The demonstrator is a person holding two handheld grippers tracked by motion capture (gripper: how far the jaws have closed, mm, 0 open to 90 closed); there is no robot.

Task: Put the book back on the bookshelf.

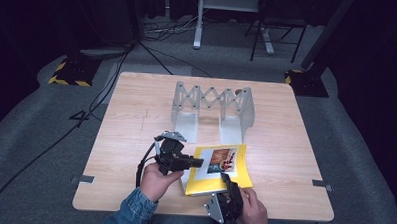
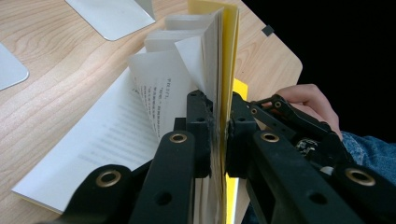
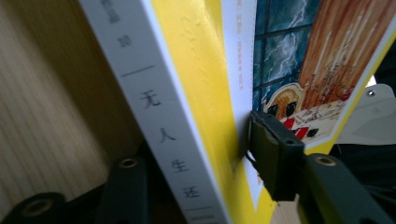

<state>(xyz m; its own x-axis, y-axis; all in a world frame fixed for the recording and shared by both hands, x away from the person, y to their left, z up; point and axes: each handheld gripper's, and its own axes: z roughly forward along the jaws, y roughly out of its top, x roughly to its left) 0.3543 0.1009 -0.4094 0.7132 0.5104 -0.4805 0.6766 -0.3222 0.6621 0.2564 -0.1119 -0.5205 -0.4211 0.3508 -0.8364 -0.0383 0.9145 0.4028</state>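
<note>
A yellow paperback book [image 1: 219,165] with a picture on its cover lies near the table's front edge, partly lifted. My left gripper [image 1: 197,163] comes in from the book's left side. In the left gripper view, the left gripper [image 2: 218,105] is shut on the yellow cover [image 2: 229,56] and a bundle of pages, while the other white pages [image 2: 154,88] fan out to the left. My right gripper [image 1: 225,179] holds the book's near edge by the white spine [image 3: 154,107]. In the right gripper view, the right gripper [image 3: 196,144] has one pad [image 3: 271,149] pressing the cover and the other jaw under the book.
A grey metal folding rack [image 1: 211,110] with scissor links stands upright behind the book at mid-table; its base plates [image 2: 112,16] lie flat on the wood. The wooden table [image 1: 131,119] ends just past the book on the near side. Cables cross the floor at the left.
</note>
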